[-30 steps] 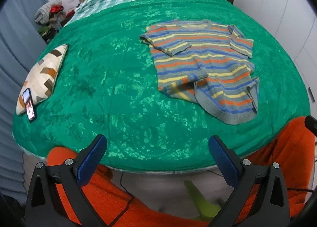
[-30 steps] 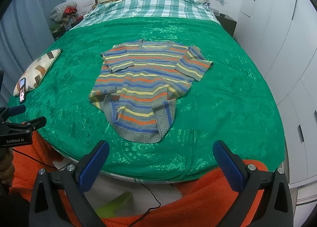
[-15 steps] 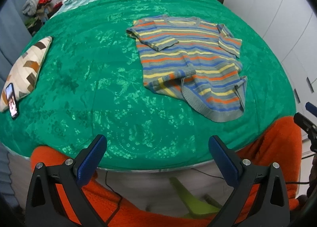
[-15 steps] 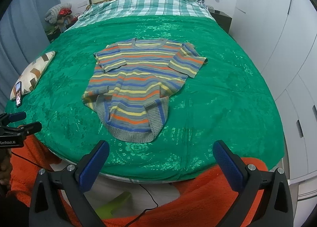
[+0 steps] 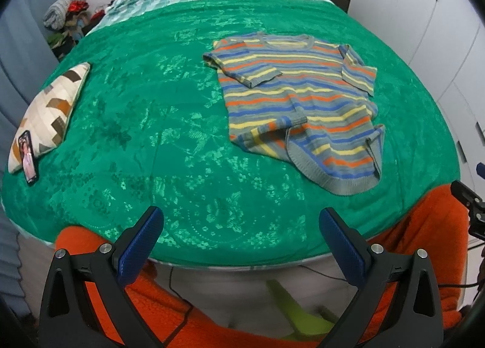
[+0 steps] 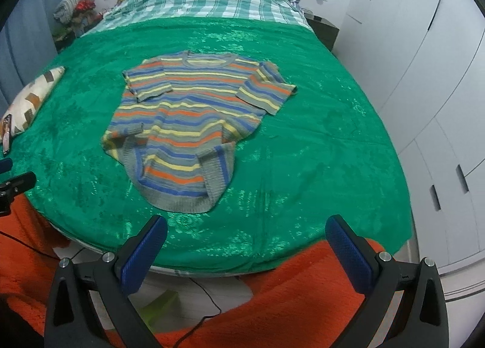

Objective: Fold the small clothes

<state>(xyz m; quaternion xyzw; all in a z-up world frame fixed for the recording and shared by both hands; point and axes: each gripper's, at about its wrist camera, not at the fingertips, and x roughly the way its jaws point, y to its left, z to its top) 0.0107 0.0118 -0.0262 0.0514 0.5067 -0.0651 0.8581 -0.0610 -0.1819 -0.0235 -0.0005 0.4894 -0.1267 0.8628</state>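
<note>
A small striped knit sweater (image 5: 300,105) in grey, blue, orange and yellow lies on the green bedspread (image 5: 151,123), neck at the far end, left sleeve folded in, hem rumpled. It also shows in the right wrist view (image 6: 194,126). My left gripper (image 5: 241,244) is open and empty, held off the near edge of the bed, well short of the sweater. My right gripper (image 6: 245,251) is open and empty, also off the near edge, below the sweater's hem.
A patterned pillow (image 5: 48,108) with a phone (image 5: 27,157) leaning on it lies at the bed's left edge. White wardrobes (image 6: 424,75) stand on the right. An orange fleece (image 6: 288,296) lies below the bed's near edge. A clothes pile (image 5: 66,14) sits at the far left.
Both views have shifted a little: the left gripper tilted down, then back up, and the right gripper moved slightly closer to the bed. The sweater has not moved. Both grippers stay open.
</note>
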